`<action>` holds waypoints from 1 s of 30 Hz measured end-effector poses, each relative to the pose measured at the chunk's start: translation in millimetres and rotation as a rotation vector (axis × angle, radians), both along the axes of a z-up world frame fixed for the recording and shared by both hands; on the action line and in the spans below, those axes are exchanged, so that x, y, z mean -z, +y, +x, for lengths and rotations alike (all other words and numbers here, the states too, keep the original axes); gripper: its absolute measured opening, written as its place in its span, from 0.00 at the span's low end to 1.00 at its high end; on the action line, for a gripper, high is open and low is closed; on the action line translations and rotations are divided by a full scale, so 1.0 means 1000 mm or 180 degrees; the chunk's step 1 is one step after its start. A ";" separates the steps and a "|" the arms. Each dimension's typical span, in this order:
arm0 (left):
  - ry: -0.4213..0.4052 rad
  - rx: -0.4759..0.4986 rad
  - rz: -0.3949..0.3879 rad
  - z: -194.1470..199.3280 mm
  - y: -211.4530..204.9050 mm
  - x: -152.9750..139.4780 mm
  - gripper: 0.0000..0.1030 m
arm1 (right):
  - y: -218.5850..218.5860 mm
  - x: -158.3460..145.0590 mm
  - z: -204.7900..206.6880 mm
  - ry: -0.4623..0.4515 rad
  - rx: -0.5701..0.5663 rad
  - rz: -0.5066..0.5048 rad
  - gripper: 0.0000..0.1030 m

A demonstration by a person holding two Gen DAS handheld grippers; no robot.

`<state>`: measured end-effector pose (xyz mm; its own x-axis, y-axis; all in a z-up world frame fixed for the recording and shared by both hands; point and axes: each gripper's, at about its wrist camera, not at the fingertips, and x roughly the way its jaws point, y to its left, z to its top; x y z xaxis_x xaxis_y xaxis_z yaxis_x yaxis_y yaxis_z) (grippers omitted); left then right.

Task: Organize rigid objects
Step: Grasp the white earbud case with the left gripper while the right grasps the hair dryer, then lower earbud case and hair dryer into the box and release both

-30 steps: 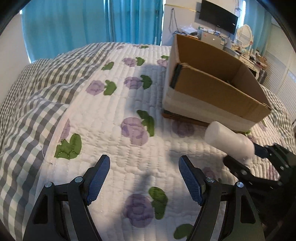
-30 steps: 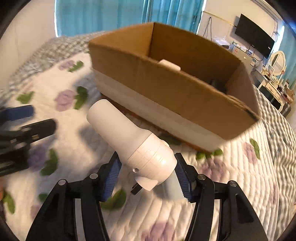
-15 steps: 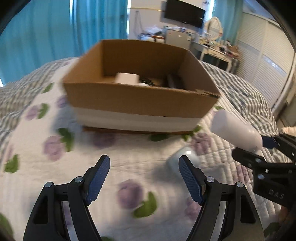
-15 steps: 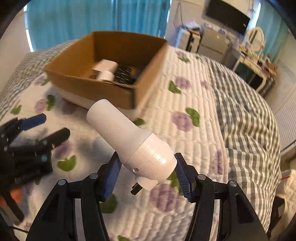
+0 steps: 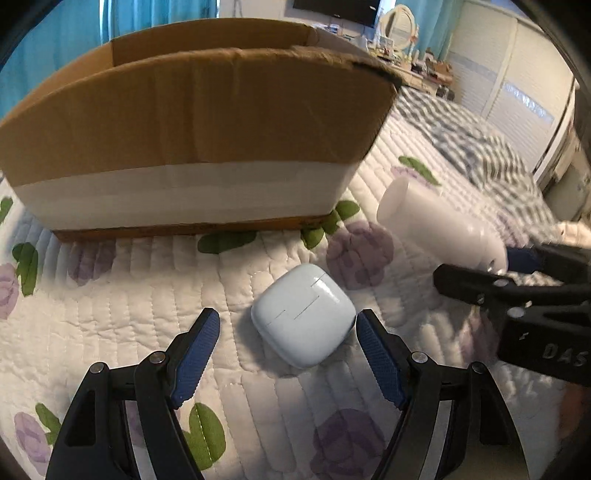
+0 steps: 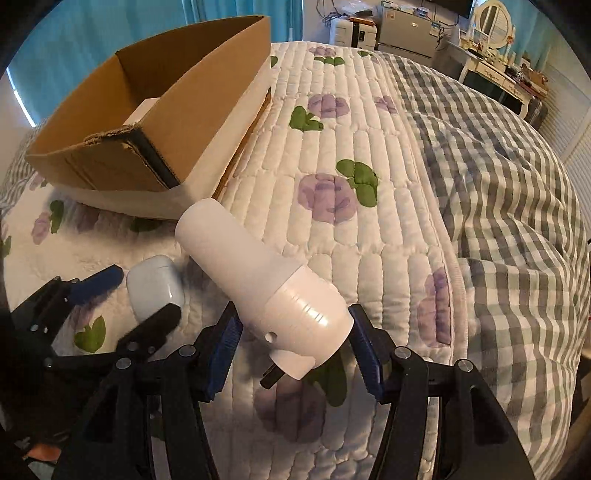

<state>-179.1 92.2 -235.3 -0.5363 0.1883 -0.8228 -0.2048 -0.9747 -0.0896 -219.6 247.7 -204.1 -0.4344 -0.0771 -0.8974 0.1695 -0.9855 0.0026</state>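
Observation:
A white earbud case (image 5: 303, 314) lies on the quilt just ahead of my open left gripper (image 5: 284, 354), between its blue pads and not touched. It also shows in the right wrist view (image 6: 155, 288). My right gripper (image 6: 295, 345) is shut on a white cylindrical device (image 6: 258, 280) that points up and left; it shows at the right of the left wrist view (image 5: 439, 229). An open cardboard box (image 5: 199, 122) with a white lower band stands on the bed beyond the case, also seen in the right wrist view (image 6: 155, 122).
The bed has a white quilt with purple flowers (image 6: 332, 192) and a grey checked blanket (image 6: 517, 206) bunched at the right. Teal curtains (image 6: 110, 33), a TV and a cluttered dresser (image 6: 495, 70) stand behind. Something white lies inside the box (image 6: 144, 110).
My left gripper swung right and came down low to the quilt, bringing the earbud case between its open pads. My right gripper kept hold of the white device and turned rightward.

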 end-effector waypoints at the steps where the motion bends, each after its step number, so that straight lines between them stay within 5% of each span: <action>1: 0.0016 0.0005 -0.0026 0.000 0.002 0.001 0.76 | 0.000 0.000 -0.001 0.0004 0.0001 0.0005 0.56; 5: 0.0046 0.0000 -0.0065 0.000 0.007 0.001 0.72 | 0.000 -0.001 0.001 0.0028 0.0041 0.0024 0.56; 7: 0.0051 0.0027 0.0007 0.003 0.007 -0.002 0.57 | 0.000 -0.003 0.002 0.0064 0.0064 0.0023 0.56; 14: 0.0089 -0.0074 0.0088 0.019 -0.007 -0.023 0.57 | -0.006 -0.022 0.018 0.0280 0.0062 0.0064 0.56; 30: 0.0786 -0.0353 0.0111 0.053 -0.073 -0.166 0.57 | -0.060 -0.128 0.050 0.0934 -0.0233 0.0096 0.56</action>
